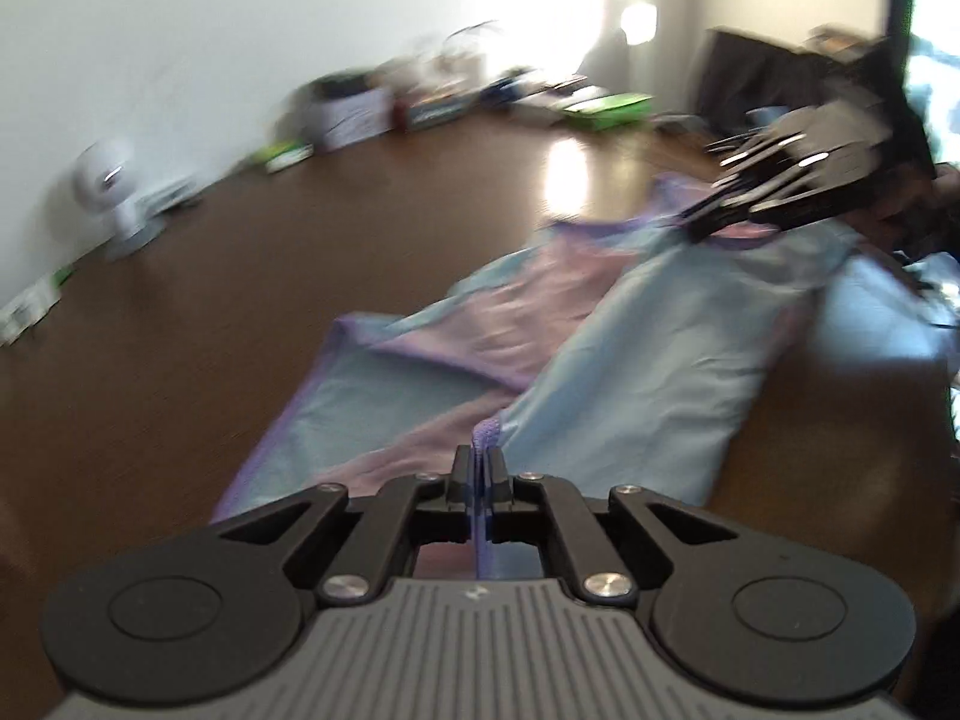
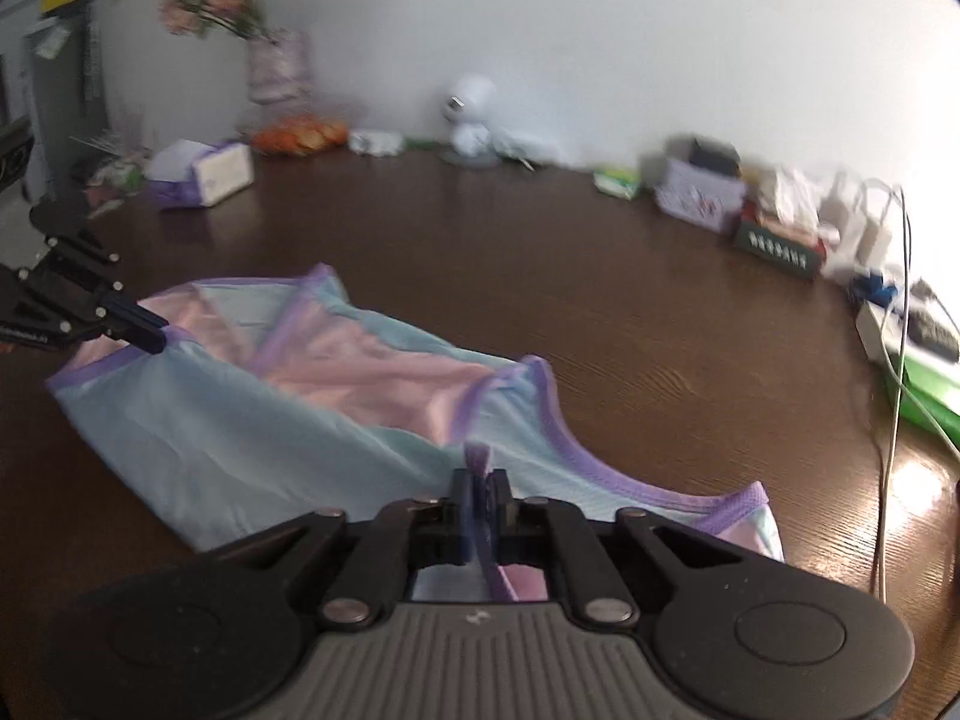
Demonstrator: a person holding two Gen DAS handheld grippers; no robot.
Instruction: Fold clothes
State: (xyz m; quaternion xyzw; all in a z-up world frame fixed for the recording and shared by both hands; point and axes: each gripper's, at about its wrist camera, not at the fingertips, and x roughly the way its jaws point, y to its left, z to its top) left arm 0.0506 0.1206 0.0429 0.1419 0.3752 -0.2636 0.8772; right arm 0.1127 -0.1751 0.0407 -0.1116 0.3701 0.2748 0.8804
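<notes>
garment: a pale blue and pink top point(image 2: 252, 420) with purple trim is lying across the dark wooden table point(image 2: 540, 276), filling the lower left and centre of the right wrist view; one long side is standing up off the wood between the two grips, with the pink inner face showing behind it

left gripper point(image 1: 480, 468): jaws are clenching a bunched bit of purple edging at the lower centre of its own view; in the right wrist view the same tool point(image 2: 157, 337) is pinching the trim at the left edge of the frame

right gripper point(image 2: 480, 483): jaws are pinching purple trim at the lower centre of its frame; in the left wrist view it point(image 1: 699, 228) is biting the far end of the cloth, upper right

stage: reading as a fold being carried with both corners held; which fold cannot be told

risk, slip: each bite is taking only a thin strip of binding, so a tug along the hem is likely pulling it free

risk, skew: uneven height is letting the slack middle sag and crease

risk, clutter: cables point(image 2: 894, 360) and boxes point(image 2: 699, 195) are lining the upper right rim, where a wide swing is snagging them
</notes>
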